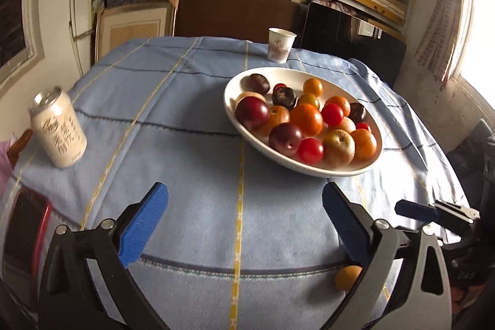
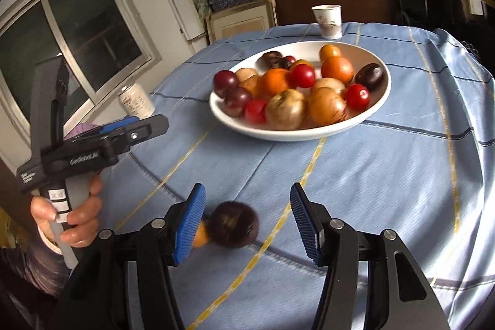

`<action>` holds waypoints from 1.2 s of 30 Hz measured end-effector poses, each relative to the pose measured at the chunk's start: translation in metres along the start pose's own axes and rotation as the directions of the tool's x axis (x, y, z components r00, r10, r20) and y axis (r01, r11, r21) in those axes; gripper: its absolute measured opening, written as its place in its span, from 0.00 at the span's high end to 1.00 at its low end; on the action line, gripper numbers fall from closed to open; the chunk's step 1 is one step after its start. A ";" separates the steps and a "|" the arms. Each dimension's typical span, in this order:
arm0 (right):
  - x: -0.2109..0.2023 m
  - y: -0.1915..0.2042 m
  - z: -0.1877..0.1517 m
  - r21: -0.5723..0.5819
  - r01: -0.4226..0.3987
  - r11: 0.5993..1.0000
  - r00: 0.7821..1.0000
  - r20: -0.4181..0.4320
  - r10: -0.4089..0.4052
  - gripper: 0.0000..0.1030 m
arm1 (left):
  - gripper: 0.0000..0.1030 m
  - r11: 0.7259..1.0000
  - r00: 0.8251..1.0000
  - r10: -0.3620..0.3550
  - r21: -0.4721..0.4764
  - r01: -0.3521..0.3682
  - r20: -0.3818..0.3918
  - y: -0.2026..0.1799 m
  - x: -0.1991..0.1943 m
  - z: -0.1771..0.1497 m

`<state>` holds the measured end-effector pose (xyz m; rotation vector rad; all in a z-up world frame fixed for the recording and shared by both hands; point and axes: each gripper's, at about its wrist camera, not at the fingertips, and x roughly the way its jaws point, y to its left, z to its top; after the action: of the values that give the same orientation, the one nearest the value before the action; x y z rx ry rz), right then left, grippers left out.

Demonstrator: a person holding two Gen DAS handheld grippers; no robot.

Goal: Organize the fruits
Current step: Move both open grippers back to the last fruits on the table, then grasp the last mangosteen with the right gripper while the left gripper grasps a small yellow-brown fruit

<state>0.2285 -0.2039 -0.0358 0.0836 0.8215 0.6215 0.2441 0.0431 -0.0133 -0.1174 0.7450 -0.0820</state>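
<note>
A white bowl [image 1: 309, 167] [image 2: 380, 101] on the blue cloth holds several fruits: oranges, red tomatoes, dark plums and tan ones. My left gripper [image 1: 244, 217] is open and empty above the cloth, short of the bowl. A small orange fruit [image 1: 346, 277] lies on the cloth, partly hidden by its right finger. My right gripper [image 2: 247, 221] is open. A dark plum [image 2: 235, 223] lies blurred on the cloth between its fingers, nearer the left one, with the small orange fruit [image 2: 200, 234] beside it. The left gripper also shows in the right wrist view [image 2: 123, 126].
A pale drink can [image 1: 58, 129] [image 2: 136, 101] stands at the table's left. A paper cup [image 1: 281, 45] [image 2: 328, 20] stands behind the bowl. Shelves of boxes fill the back wall. The round table's edge curves close on the right.
</note>
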 end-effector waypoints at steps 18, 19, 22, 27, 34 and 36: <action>0.021 0.015 -0.018 -0.063 0.049 0.997 0.992 -0.110 -0.056 0.44 | 0.05 1.000 1.000 0.020 -0.018 -0.020 -0.009 0.008 -0.003 -0.005; 0.021 0.016 -0.018 -0.069 0.053 0.996 0.993 -0.106 -0.060 0.44 | 0.05 1.000 1.000 0.019 -0.016 -0.019 -0.010 0.007 -0.003 -0.005; 0.022 0.018 -0.018 -0.081 0.071 0.994 0.992 -0.102 -0.079 0.44 | 0.05 1.000 1.000 0.017 -0.011 -0.017 -0.007 0.006 -0.005 -0.005; 0.025 0.021 -0.019 -0.115 0.096 0.989 0.987 -0.115 -0.109 0.45 | 0.05 1.000 1.000 0.011 -0.014 -0.011 -0.010 0.007 -0.006 -0.005; 0.028 0.026 -0.021 -0.149 0.108 0.983 0.984 -0.122 -0.127 0.49 | 0.05 1.000 1.000 0.003 -0.018 -0.003 -0.009 0.008 -0.008 -0.005; 0.030 0.027 -0.021 -0.152 0.109 0.982 0.983 -0.128 -0.129 0.50 | 0.05 1.000 1.000 0.004 -0.012 -0.004 -0.009 0.007 -0.008 -0.005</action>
<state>0.2166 -0.1689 -0.0620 -0.1412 0.9052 0.5759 0.2353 0.0504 -0.0126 -0.1272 0.7544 -0.0739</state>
